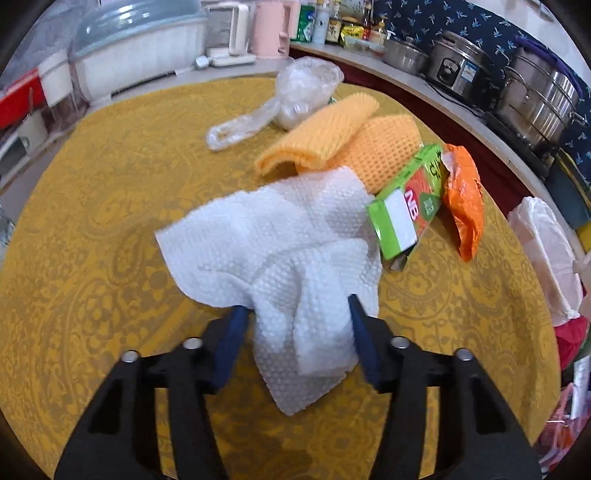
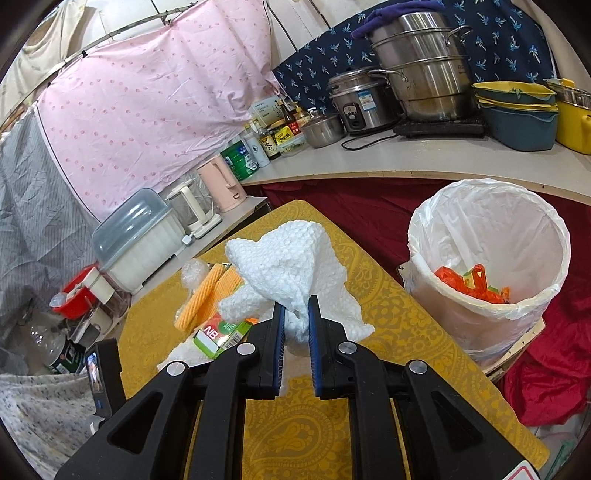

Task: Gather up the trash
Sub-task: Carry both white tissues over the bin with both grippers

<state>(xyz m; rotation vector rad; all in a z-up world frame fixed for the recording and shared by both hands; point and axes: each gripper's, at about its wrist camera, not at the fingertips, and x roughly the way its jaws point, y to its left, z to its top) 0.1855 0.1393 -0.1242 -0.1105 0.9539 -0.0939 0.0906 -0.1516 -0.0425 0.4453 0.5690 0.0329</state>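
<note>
A crumpled white paper towel (image 1: pixel 266 240) lies on the yellow tablecloth (image 1: pixel 92 221). My left gripper (image 1: pixel 297 312) stands open around its near end, the blue pads close beside the paper without squeezing it. My right gripper (image 2: pixel 295 302) is shut on a second white paper towel (image 2: pixel 291 254), held up above the table. Beyond the left gripper lie a green drink carton (image 1: pixel 406 210), an orange plastic wrapper (image 1: pixel 463 203), two yellow foam mesh sleeves (image 1: pixel 325 136) and a clear plastic bag (image 1: pixel 303 88). A bin with a white liner (image 2: pixel 554 229) stands right of the table, with orange plastic inside.
A white dish box with a blue lid (image 1: pixel 140 48), a pink kettle (image 1: pixel 271 29) and bottles stand past the table's far edge. Steel pots (image 2: pixel 417 62) and stacked basins (image 2: pixel 517 114) fill the counter. Red cloth (image 2: pixel 554 369) lies beside the bin.
</note>
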